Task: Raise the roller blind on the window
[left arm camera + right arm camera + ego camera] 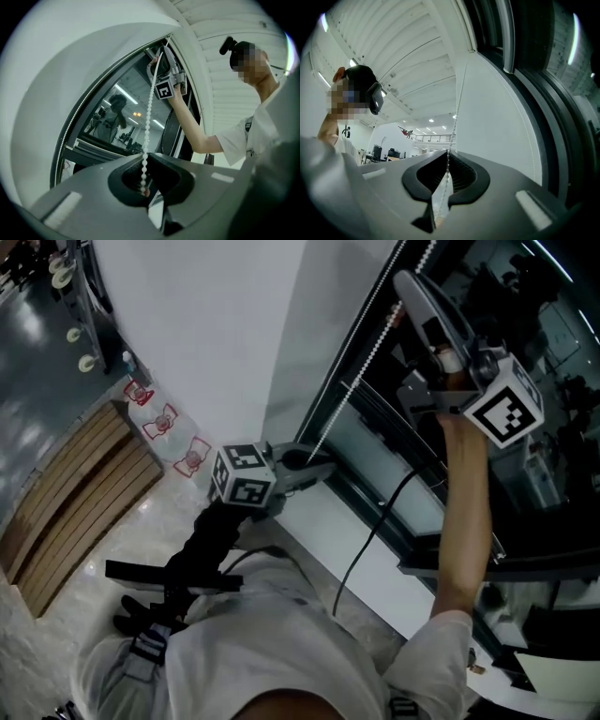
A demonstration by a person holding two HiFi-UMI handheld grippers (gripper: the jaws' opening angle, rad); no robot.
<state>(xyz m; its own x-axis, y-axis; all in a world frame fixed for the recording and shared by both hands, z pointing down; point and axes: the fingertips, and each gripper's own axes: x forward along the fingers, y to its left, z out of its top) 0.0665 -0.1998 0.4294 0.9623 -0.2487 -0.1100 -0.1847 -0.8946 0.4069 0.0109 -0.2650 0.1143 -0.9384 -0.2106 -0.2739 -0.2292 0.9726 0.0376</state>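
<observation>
Beside the dark window, where its frame meets the white wall, hangs one white bead chain, showing as two strands in the head view. You hold two tools. Your left tool sits low with its jaws closed on the chain, and the beads run taut from it up to your right tool. That one is raised at arm's length, its jaws pinched together on the same chain. The chain's top is cut off, and the roller blind's own cloth cannot be picked out in any view.
</observation>
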